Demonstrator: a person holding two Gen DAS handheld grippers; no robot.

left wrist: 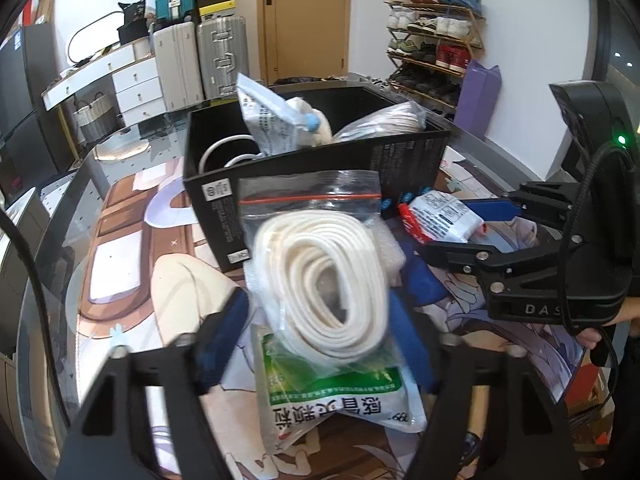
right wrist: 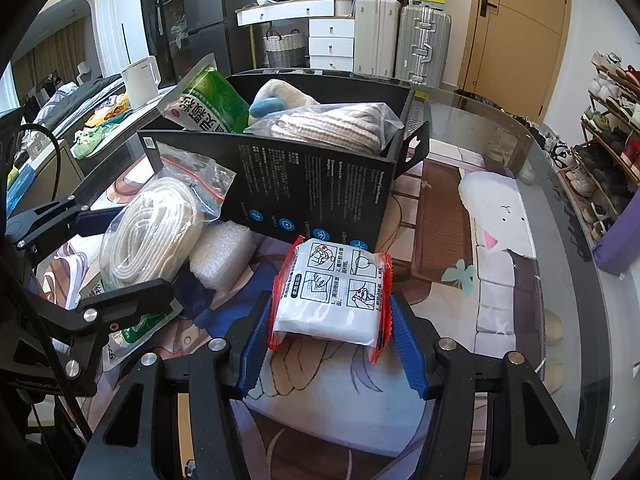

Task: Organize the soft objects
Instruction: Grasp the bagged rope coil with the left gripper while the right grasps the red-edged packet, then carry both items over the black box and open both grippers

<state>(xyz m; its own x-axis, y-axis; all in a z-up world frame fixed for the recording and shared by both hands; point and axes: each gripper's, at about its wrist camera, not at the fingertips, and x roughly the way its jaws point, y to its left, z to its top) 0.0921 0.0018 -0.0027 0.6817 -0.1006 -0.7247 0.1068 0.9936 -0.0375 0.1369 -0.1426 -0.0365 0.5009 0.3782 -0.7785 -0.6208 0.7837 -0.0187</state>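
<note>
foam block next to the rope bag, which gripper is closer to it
Left. The left gripper is closed on the rope bag touching the foam block; the right gripper holds the white packet off to one side.

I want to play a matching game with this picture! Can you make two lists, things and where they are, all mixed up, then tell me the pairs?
Things:
1. bag of white rope
2. white packet with red edges
3. striped cloth in a clear bag
4. green and white pouch

Places:
A. inside the black box
B. between the right gripper's blue pads
C. flat on the table mat, under the rope bag
D. between the left gripper's blue pads

Pairs: 1-D, 2-B, 3-A, 4-C
</note>
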